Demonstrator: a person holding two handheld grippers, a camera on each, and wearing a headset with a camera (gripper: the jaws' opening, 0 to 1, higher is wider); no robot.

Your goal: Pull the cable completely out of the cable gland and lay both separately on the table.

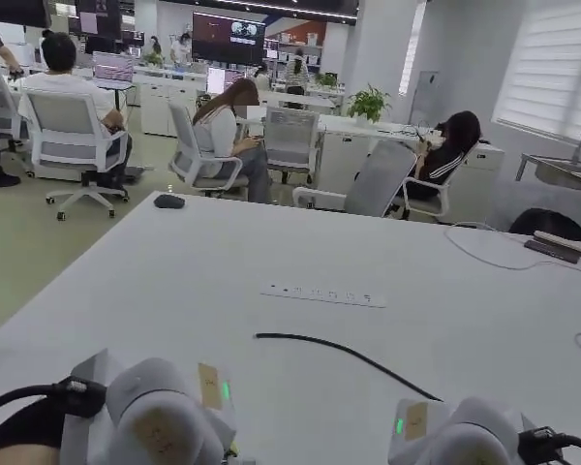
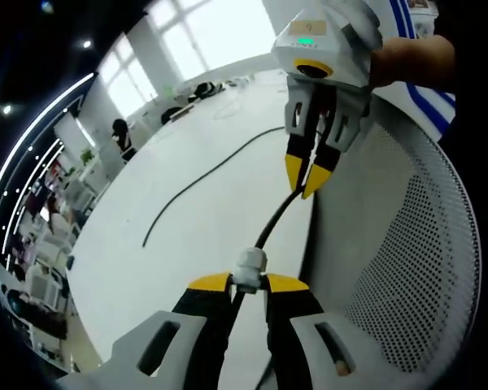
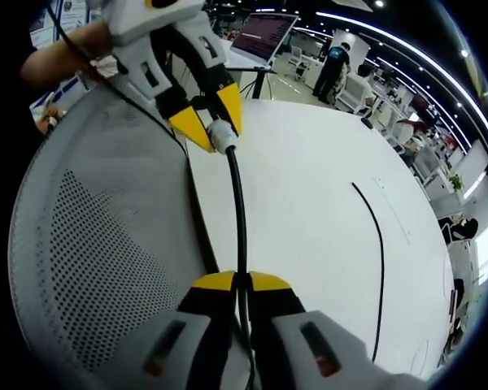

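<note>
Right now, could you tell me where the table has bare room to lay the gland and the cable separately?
Widest free patch: the table between the mouse and the white power strip. Also free: left of the loose end of the black cable. Crowded: the far right, with white cords and flat devices.

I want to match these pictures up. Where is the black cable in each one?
Head view: the black cable lies low in the middle, on the white table.
Left gripper view: it rises up the middle from the cable gland.
Right gripper view: it runs straight up the middle to the cable gland.
Shared landmark: the white table.
</note>
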